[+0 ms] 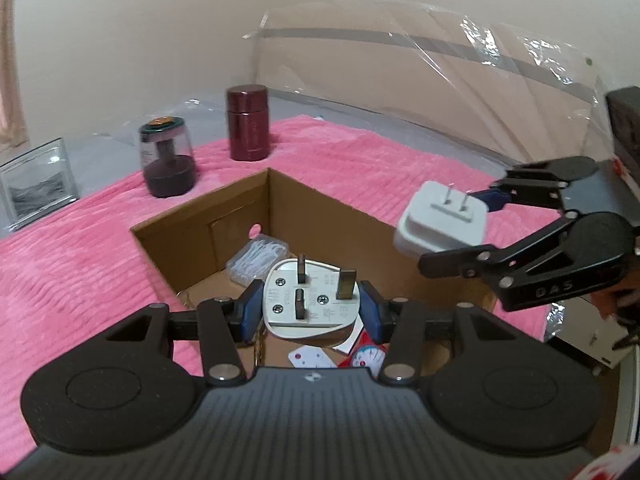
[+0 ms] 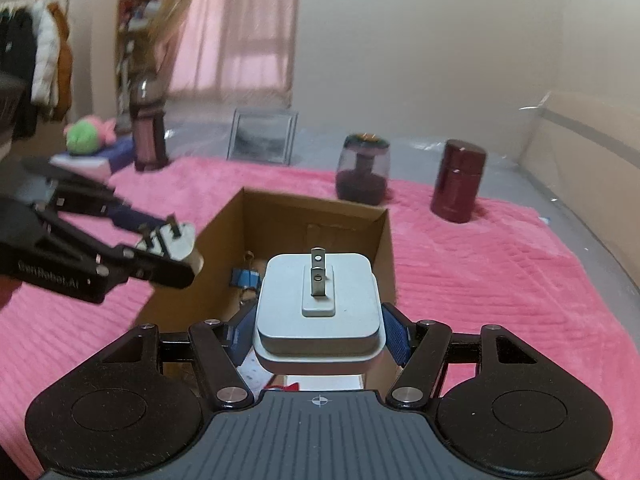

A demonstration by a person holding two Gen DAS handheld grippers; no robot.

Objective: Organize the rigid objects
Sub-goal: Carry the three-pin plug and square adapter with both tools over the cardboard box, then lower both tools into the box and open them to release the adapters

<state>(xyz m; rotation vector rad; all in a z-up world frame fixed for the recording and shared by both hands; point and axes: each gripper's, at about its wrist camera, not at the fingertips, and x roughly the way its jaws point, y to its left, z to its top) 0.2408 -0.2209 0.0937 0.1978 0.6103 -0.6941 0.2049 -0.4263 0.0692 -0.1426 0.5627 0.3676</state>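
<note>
White three-pin plug point(image 1: 310, 300) clamped in left tool point(image 1: 310, 306) — right tool point(image 2: 318, 330) grips grey adapter point(image 2: 318, 312), seemingly above cardboard box point(image 1: 240, 200)

box floor point(image 1: 224, 284) half hidden by plug point(image 1: 310, 300), bookshelf point(image 2: 134, 28) blurred

White 3-pin plug point(image 1: 310, 300) and grey 2-prong adapter point(image 2: 318, 312) above open cardboard box point(image 2: 352, 220).
</note>
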